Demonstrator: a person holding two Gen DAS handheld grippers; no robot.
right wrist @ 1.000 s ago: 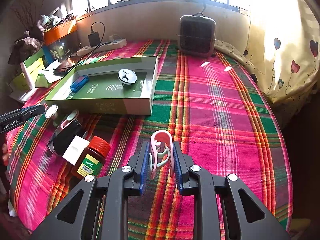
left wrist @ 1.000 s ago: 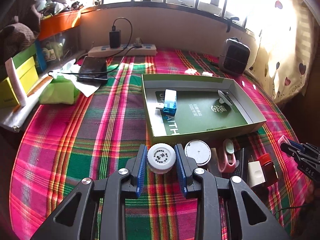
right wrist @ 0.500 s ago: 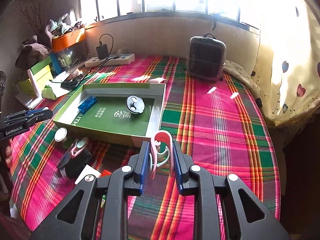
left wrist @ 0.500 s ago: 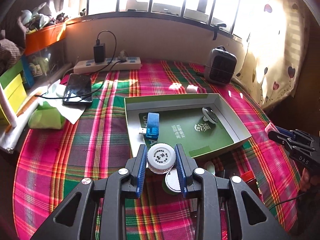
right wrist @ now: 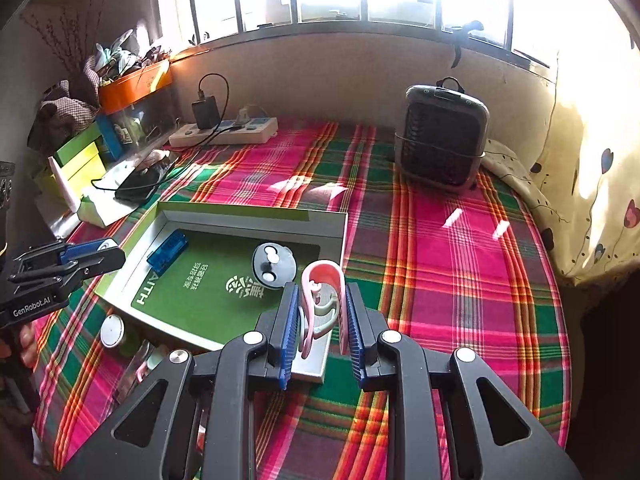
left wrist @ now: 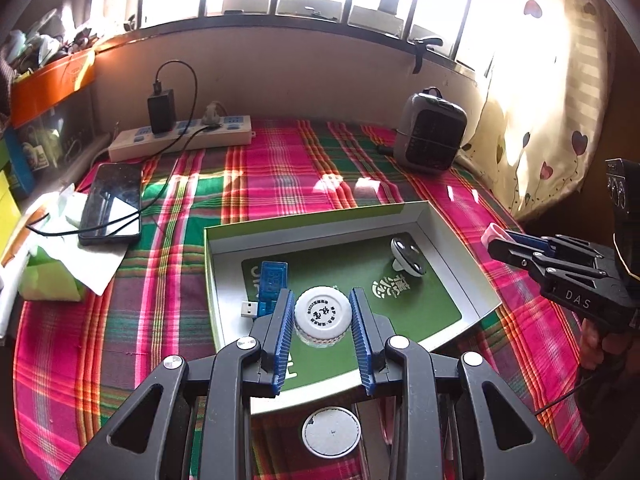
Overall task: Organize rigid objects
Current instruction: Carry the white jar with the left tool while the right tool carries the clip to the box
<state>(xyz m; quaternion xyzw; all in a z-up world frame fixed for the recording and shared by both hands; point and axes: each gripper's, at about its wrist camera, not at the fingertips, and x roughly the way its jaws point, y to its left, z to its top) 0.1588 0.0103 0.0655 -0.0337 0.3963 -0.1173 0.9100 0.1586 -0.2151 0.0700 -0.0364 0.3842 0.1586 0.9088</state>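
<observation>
My left gripper is shut on a small jar with a white cap, held above the near part of the shallow green box. My right gripper is shut on a pink clip, held over the box's near right corner. Inside the box lie a blue USB stick and a round grey-and-white gadget. In the left wrist view the right gripper shows at the right edge, level with the box. A hand holds it from below.
A silver-lidded jar stands on the plaid cloth just in front of the box, under my left gripper. A black heater, a power strip with charger, a phone and boxes line the far side and left.
Both grippers rose and advanced toward the box with their loads; the white-capped jar went from in front of the box to above its floor, the pink clip from bare cloth to the box's corner.
</observation>
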